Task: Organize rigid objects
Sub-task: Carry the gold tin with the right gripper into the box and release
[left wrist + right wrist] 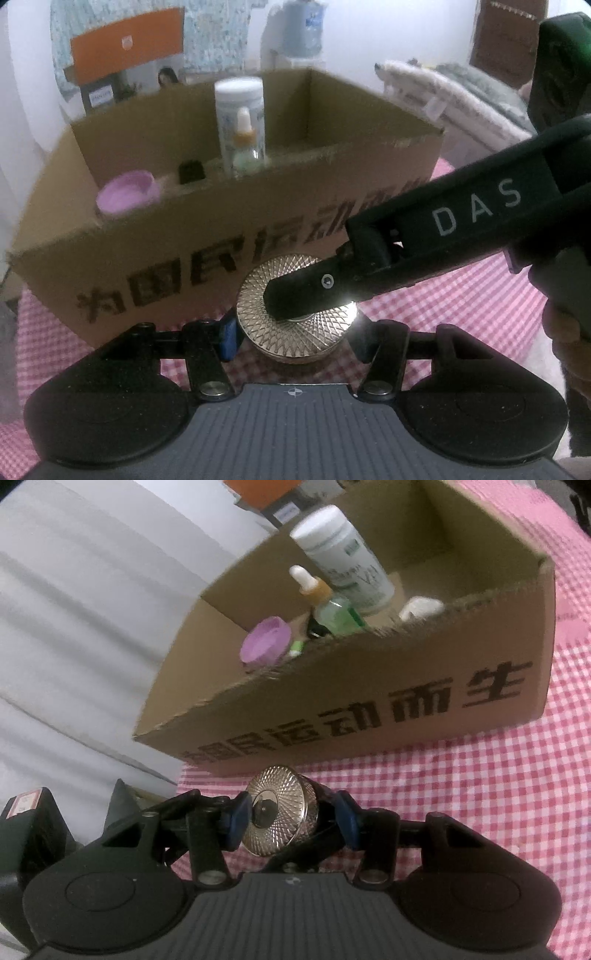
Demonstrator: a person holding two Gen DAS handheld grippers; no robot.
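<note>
Left wrist view: the left gripper (297,338) has its jaws part-way apart, one on either side of a round gold jar with a diamond-cut lid (297,314) that stands on the pink-and-white checked tablecloth (443,314). Whether the pads actually press its sides I cannot tell. From 3 o'clock the black right gripper (291,295) reaches in, one finger lying across the lid. At 12 o'clock stands an open brown cardboard box with dark printed characters (221,236), holding a white cylindrical bottle (240,114), a small dropper bottle (245,147) and a lilac round lid (127,195).

Right wrist view: the right gripper (290,821) is clamped on the gold jar (277,812), blue pads (238,823) against lid face and base, the jar tipped on its side. The box (369,686) lies at 12 o'clock.
</note>
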